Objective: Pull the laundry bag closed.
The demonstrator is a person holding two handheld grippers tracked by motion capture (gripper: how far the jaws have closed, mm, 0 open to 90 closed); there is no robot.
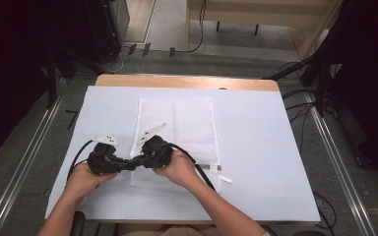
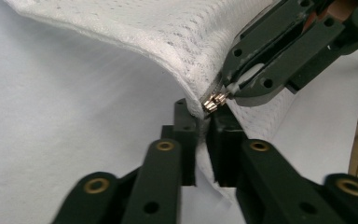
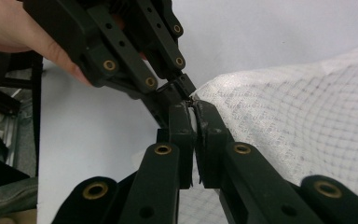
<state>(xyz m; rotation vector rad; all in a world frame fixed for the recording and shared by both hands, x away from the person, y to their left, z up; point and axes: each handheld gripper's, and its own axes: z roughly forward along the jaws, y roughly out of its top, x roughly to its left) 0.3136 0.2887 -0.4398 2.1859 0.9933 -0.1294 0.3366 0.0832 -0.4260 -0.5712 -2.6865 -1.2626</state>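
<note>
A white mesh laundry bag (image 1: 187, 123) lies flat on the table, long side running away from me. Both grippers meet at its near left corner. My left gripper (image 1: 134, 164) comes in from the left. In the left gripper view its jaws (image 2: 204, 114) are shut on the bag's raised edge (image 2: 168, 32), just below a small metal zipper slider (image 2: 213, 102). My right gripper (image 1: 139, 160) comes from the right, and its tips (image 2: 228, 88) touch that slider. In the right gripper view its jaws (image 3: 193, 109) pinch white fabric of the bag (image 3: 298, 107), with the left gripper (image 3: 179, 86) nose to nose with them.
A white sheet (image 1: 266, 147) covers the table, and a wooden strip (image 1: 187, 81) shows at the far edge. A dark zipper end with a white tag (image 1: 214, 168) lies at the bag's near right corner. Cables and dark stands flank the table on the floor.
</note>
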